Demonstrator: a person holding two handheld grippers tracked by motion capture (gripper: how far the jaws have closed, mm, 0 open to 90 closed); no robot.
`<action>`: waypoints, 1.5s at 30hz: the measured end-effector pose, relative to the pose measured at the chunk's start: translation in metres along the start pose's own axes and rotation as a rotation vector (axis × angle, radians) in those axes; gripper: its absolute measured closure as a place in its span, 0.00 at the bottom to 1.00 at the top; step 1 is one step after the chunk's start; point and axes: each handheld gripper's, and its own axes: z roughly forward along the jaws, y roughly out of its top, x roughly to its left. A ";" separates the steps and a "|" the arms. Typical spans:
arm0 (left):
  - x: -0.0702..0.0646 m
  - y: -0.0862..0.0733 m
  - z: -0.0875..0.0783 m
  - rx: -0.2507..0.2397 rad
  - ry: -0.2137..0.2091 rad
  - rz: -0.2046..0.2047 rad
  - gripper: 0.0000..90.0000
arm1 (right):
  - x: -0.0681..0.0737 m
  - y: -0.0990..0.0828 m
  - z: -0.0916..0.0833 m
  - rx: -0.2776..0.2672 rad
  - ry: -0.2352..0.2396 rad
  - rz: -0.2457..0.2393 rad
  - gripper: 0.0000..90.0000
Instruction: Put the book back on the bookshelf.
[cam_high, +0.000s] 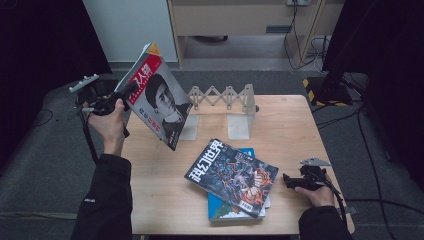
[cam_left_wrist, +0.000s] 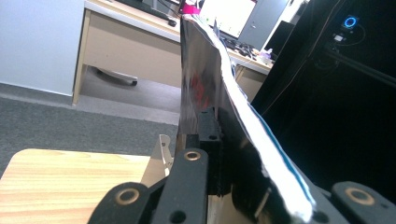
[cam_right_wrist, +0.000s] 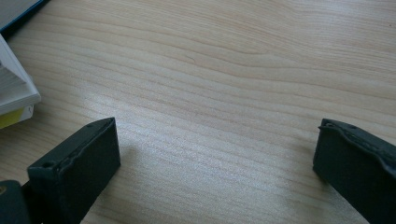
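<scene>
A magazine (cam_high: 155, 95) with a red title and a printed portrait hangs tilted above the table's left rear part. My left gripper (cam_high: 127, 92) is shut on its left edge. In the left gripper view the same magazine (cam_left_wrist: 205, 88) stands edge-on, clamped between the black jaws of the left gripper (cam_left_wrist: 212, 154). A dark-covered magazine (cam_high: 232, 175) lies on a blue book (cam_high: 220, 207) near the table's front middle. To their right my right gripper (cam_high: 289, 180) rests low on the wood, and the right gripper (cam_right_wrist: 215, 154) has its jaws wide open with nothing between them.
A folding rack with metal dividers (cam_high: 225, 100) stands at the back of the wooden table (cam_high: 280, 130). A pale book corner (cam_right_wrist: 14, 93) lies left of the right gripper's jaws. A desk and cables stand beyond the table, with dark curtains at both sides.
</scene>
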 end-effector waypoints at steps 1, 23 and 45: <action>-0.001 -0.001 0.002 -0.001 0.007 0.012 0.96 | 0.000 0.000 0.000 -0.003 -0.001 0.000 0.01; -0.020 -0.024 0.050 0.022 0.099 0.151 0.96 | 0.000 0.000 0.001 -0.004 0.001 -0.005 0.01; -0.019 -0.054 0.068 0.037 0.183 0.233 0.96 | 0.000 0.000 0.001 -0.004 0.003 -0.008 0.01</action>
